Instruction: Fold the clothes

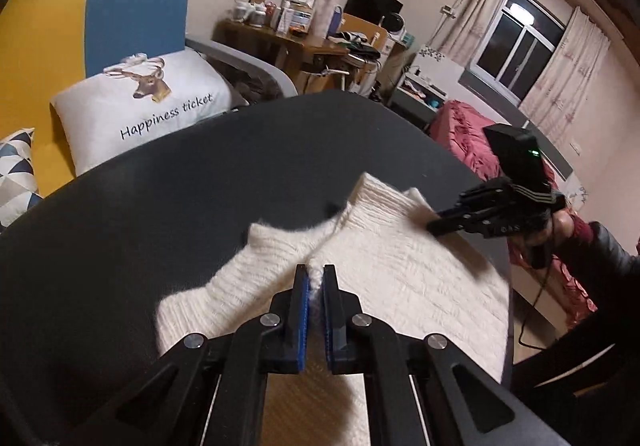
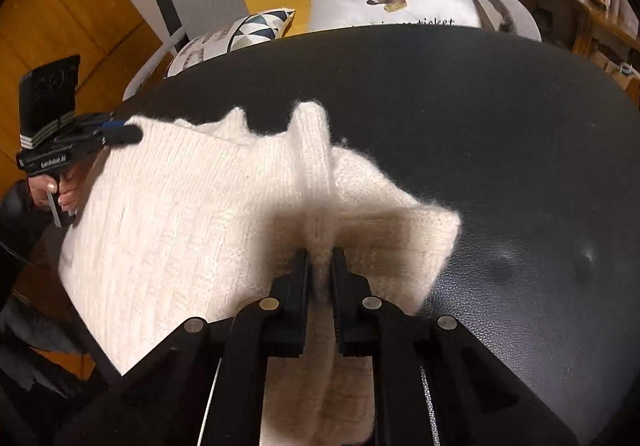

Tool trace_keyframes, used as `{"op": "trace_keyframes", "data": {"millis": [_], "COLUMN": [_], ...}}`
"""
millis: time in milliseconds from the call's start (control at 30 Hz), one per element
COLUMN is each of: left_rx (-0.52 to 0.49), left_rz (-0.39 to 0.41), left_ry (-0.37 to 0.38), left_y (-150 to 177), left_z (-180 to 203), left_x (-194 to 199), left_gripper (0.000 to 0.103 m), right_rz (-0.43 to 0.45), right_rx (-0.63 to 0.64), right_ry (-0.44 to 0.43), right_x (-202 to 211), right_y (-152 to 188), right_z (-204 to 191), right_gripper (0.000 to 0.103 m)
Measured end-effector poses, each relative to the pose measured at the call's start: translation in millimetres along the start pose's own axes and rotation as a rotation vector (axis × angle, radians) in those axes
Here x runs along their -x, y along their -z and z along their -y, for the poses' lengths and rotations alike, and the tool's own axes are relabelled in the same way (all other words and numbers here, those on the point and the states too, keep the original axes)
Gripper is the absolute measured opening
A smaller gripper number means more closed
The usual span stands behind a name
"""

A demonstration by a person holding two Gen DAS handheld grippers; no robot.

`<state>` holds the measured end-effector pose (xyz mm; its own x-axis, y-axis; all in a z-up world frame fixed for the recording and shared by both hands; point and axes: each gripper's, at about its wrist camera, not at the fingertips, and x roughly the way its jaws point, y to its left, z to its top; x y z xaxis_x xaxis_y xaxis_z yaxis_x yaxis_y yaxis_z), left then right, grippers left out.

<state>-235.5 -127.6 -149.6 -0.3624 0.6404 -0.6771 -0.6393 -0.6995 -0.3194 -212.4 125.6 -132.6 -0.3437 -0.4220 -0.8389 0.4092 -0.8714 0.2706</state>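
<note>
Both claws, left claw (image 1: 316, 275) and right claw (image 2: 320, 260), apparently pinching sweater (image 2: 180, 206) edges.

Warm indoor light, moderately bright; glare on the black table (image 2: 540, 246), dark shadow beneath each hand-held gripper, heavy fisheye curvature, vignetted corners, soft edges.

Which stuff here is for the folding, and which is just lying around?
For the folding:
sweater
left tool, shut on the sweater
right tool, shut on the sweater
table

Just lying around:
deer pillow
triangle pillow
desk
red blanket
</note>
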Motion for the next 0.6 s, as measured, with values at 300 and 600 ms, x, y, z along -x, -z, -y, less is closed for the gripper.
{"op": "trace_keyframes", "data": {"millis": [300,600], "left_rx": [0.053,0.228], "left_rz": [-0.101,0.059], "left_ry": [-0.151,-0.242], "left_y": [6,9], "left_z": [-7,1], "left_x": [-45,25], "left_gripper": [0.009,0.024], "right_rz": [0.006,0.103], "right_rx": [-0.103,-0.254], "right_ry": [0.027,-0.126], "right_x": [0,27], "right_y": [17,27], "right_z": [25,42], "right_gripper": [0.008,0.011]}}
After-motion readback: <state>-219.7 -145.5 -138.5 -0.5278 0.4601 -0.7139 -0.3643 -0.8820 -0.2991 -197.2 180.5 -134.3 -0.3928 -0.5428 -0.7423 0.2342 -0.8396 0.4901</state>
